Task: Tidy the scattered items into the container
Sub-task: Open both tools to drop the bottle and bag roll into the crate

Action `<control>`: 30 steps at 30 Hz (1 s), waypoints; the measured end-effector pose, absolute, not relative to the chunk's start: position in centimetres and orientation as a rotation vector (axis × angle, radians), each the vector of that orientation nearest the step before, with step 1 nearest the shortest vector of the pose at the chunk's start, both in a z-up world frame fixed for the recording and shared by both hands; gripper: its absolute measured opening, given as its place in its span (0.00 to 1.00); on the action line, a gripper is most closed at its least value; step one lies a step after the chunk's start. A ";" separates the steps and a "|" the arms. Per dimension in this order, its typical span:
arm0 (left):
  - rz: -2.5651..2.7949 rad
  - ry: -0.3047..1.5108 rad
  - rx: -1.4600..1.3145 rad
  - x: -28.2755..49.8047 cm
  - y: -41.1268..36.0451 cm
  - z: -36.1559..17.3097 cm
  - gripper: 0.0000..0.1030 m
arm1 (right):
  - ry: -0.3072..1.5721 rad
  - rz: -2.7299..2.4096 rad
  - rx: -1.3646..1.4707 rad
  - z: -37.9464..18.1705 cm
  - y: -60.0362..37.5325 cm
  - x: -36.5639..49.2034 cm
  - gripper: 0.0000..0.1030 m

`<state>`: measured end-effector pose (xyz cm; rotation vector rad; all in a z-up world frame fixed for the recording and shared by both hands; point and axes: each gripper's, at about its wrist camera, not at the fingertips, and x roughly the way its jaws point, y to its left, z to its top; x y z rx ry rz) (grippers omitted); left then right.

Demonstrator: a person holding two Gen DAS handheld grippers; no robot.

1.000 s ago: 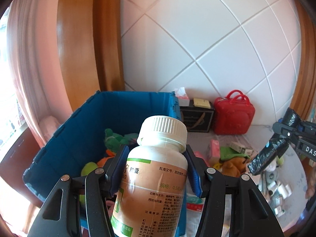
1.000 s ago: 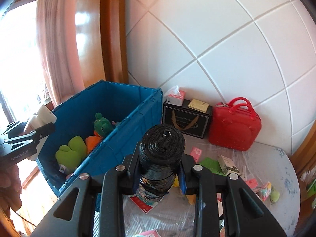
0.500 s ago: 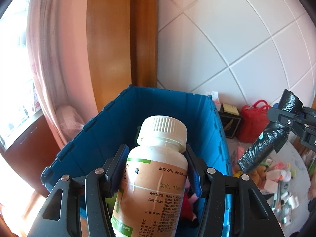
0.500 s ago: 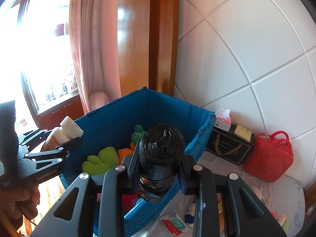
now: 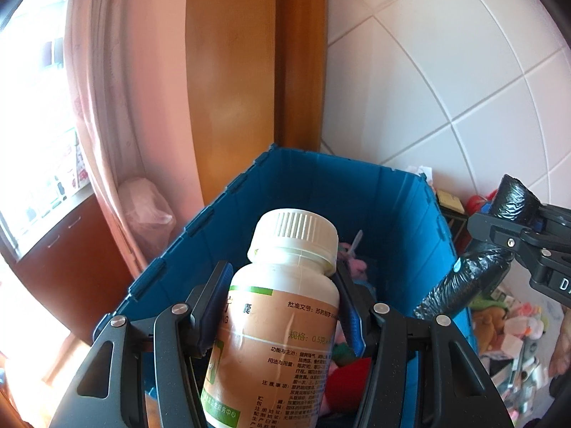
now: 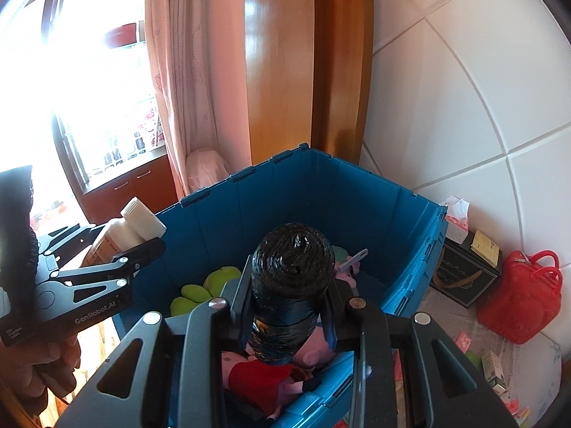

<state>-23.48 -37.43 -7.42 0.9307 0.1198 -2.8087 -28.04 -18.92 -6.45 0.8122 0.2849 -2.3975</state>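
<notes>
My left gripper [image 5: 282,306] is shut on a white-capped medicine bottle [image 5: 282,321] with an orange label, held over the near end of the blue bin [image 5: 321,192]. My right gripper [image 6: 289,296] is shut on a black roll of bags [image 6: 289,278], held above the same blue bin [image 6: 357,192]. In the left wrist view the right gripper and its black roll [image 5: 471,281] hang over the bin's right wall. In the right wrist view the left gripper and its bottle [image 6: 139,221] stand at the bin's left wall. Soft toys [image 6: 200,289] lie inside the bin.
A red bag [image 6: 521,296], a black gift box [image 6: 464,271] and a tissue pack [image 6: 455,217] stand against the tiled wall right of the bin. Small boxes and toys [image 5: 514,331] litter the table. A wooden pillar [image 6: 307,53] and a pink curtain [image 6: 178,71] rise behind the bin.
Both grippers have swung left with their loads, from over the table to above the blue bin. The red bag and the scattered items have slid to the right of both views.
</notes>
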 end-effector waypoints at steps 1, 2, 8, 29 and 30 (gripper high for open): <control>-2.807 0.120 0.932 -23.6 -37.6 -7.5 0.53 | 0.284 -2.394 0.818 -6.6 -19.2 -28.2 0.28; -2.805 0.119 0.934 -23.8 -37.8 -7.6 0.53 | 0.282 -2.391 0.823 -6.8 -19.4 -28.4 0.28; -2.803 0.125 0.952 -25.0 -38.3 -8.2 0.53 | 0.271 -2.381 0.858 -7.6 -20.0 -29.5 0.28; -2.777 0.171 0.964 -25.7 -39.0 -8.2 1.00 | 0.300 -2.424 0.833 -7.5 -20.3 -30.1 0.97; -2.776 0.167 0.966 -25.7 -38.9 -8.2 1.00 | 0.299 -2.424 0.835 -7.6 -20.2 -30.0 0.97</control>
